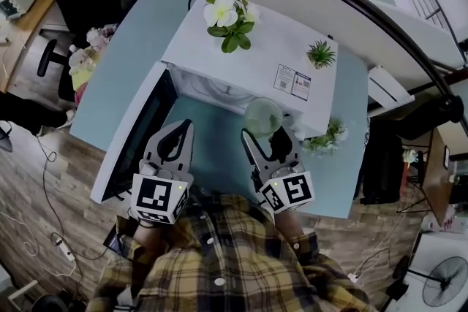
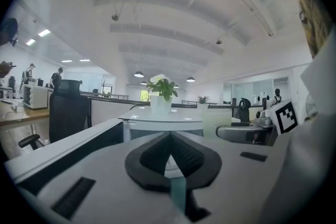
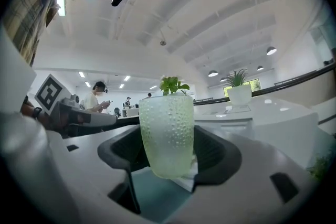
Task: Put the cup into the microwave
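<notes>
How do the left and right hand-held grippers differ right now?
The left hand-held gripper has its jaws together on nothing; the right hand-held gripper has its jaws apart, clamped on the upright cup. The left one sits beside the open door; the right one sits near the right end of the microwave. Both point toward the microwave.

Dimpled, translucent cup (glass or plastic, unclear), smooth glossy white microwave, matt teal tabletop.
</notes>
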A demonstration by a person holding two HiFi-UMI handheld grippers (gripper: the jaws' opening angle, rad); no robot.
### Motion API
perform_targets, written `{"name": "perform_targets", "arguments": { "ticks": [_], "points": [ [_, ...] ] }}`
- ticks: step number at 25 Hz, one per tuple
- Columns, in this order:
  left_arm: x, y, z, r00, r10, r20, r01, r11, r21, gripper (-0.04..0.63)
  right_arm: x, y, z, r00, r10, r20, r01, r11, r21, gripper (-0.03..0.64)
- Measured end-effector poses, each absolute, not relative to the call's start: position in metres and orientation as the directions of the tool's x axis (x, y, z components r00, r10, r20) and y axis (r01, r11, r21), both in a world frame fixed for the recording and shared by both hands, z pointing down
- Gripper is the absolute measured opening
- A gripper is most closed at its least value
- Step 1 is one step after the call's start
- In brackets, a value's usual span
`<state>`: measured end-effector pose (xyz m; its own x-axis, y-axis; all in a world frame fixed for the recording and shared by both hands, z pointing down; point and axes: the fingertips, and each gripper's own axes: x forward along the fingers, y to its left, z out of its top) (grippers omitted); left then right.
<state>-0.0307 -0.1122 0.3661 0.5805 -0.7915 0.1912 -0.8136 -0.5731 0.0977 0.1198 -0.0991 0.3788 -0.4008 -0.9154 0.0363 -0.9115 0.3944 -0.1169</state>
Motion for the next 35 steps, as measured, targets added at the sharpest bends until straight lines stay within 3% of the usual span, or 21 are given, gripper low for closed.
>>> {"name": "perform_targets", "arguments": {
  "ticks": [10, 35],
  "points": [
    [-0.01, -0.118, 0.374, 0.552, -0.81, 0.198, -0.833, -0.544, 0.096, -0.012, 0.133, -0.096, 0.381, -0.448, -0.893, 0.032, -0.89, 0.443, -0.106, 0.314],
    [-0.027, -0.122, 0.38, 0.586, -0.773, 0.242, -0.808, -0.579, 0.107, -0.012, 0.118, -0.103, 0.388, -0.409, -0.91, 0.068, -0.91, 0.401, -0.104, 0.314]
  ]
}}
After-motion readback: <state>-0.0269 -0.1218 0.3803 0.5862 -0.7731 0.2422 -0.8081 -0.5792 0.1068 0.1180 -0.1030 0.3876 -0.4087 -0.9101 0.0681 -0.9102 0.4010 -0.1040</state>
